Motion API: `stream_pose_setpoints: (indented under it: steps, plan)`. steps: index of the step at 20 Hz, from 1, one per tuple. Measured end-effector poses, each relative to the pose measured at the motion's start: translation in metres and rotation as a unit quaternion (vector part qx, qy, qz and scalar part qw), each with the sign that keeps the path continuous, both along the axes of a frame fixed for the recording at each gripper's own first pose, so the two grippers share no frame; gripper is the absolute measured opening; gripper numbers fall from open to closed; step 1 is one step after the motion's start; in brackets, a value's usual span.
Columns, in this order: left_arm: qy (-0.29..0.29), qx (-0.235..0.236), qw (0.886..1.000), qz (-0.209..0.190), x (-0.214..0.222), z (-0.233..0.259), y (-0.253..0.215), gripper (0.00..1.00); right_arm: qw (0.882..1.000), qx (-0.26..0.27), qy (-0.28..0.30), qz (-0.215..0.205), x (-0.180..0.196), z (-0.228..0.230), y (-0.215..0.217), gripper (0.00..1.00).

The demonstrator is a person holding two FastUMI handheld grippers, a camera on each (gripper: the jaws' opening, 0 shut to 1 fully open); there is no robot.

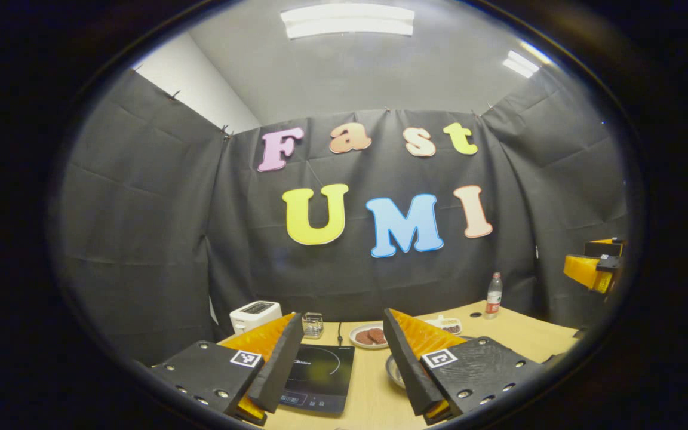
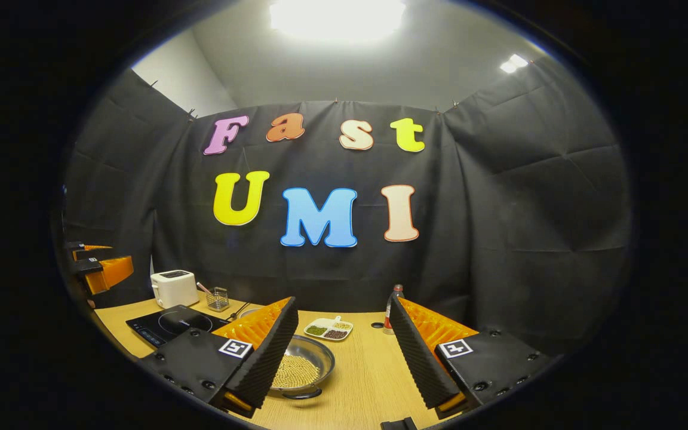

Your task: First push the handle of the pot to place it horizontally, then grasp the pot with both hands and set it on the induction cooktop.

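Hovering above the wooden table (image 2: 374,370), the right gripper (image 2: 344,352) has its fingers spread wide with nothing between them. At about 7 o'clock in the right gripper view sits the pot (image 2: 305,367), a shallow metal one with pale yellow beans in it, partly hidden behind that gripper's left finger; its dark handle pokes out at the near rim toward 6 o'clock. The induction cooktop (image 2: 168,325) lies further off at 9 o'clock, well apart from the pot, with a white toaster (image 2: 174,288) and a small wire basket (image 2: 217,298) behind it. A divided dish of beans (image 2: 328,328) and a bottle (image 2: 389,310) sit past the pot around 12 o'clock. The left gripper (image 1: 338,358) is wide open too, holding nothing, with the cooktop (image 1: 320,373) right between its fingers at 6 o'clock and a plate of cookies (image 1: 369,335) just beyond it.
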State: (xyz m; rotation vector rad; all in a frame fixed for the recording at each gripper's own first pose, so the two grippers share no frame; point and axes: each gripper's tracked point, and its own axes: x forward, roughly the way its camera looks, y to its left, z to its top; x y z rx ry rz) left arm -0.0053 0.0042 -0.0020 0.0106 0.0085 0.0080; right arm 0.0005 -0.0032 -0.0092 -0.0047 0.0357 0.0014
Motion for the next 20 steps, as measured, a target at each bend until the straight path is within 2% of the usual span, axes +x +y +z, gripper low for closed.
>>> stream_pose_setpoints:
  steps: [2,4,5,6,10,12,13,14,17,18,19,20]
  plan:
    - [-0.002,0.0,1.0,0.001,0.001,0.001,0.002,0.82,1.0,-0.004,-0.003,0.002,0.002,0.002,0.002,0.96]
    - [-0.002,0.0,1.0,0.001,0.001,0.0,0.004,0.8,1.0,-0.006,-0.003,0.004,0.003,0.002,0.006,0.84]
    - [-0.003,0.001,1.0,0.001,0.002,0.0,0.005,0.8,1.0,-0.006,-0.001,0.005,0.003,0.001,0.007,0.82]
    - [-0.003,0.001,1.0,0.001,0.002,0.001,0.006,0.82,1.0,-0.006,0.0,0.006,0.004,0.001,0.008,0.75]
    - [-0.004,0.002,1.0,0.003,0.004,0.0,0.012,0.8,1.0,-0.005,0.003,0.009,0.006,0.0,0.016,0.52]
    - [-0.004,0.002,1.0,0.004,0.004,0.0,0.017,0.82,1.0,-0.004,0.011,0.02,0.004,0.001,0.024,0.49]
    - [-0.005,0.002,1.0,0.005,0.005,-0.001,0.019,0.82,1.0,-0.002,0.014,0.026,0.008,-0.004,0.028,0.43]
    - [-0.005,0.002,1.0,0.005,0.005,0.0,0.022,0.8,0.999,-0.001,0.018,0.028,0.006,-0.004,0.032,0.28]
    - [-0.006,0.005,1.0,0.007,0.005,0.0,0.032,0.8,0.999,-0.002,0.019,0.027,0.009,-0.006,0.042,0.24]
    - [-0.008,0.006,1.0,0.009,0.006,0.0,0.036,0.8,1.0,0.0,0.017,0.023,0.009,-0.009,0.038,0.05]
    - [-0.009,0.006,1.0,0.01,0.005,0.0,0.041,0.8,1.0,0.002,0.018,0.023,0.008,-0.007,0.042,0.02]
    - [-0.01,0.006,1.0,0.012,0.005,0.001,0.046,0.82,0.999,0.004,0.025,0.029,0.008,-0.008,0.05,0.04]
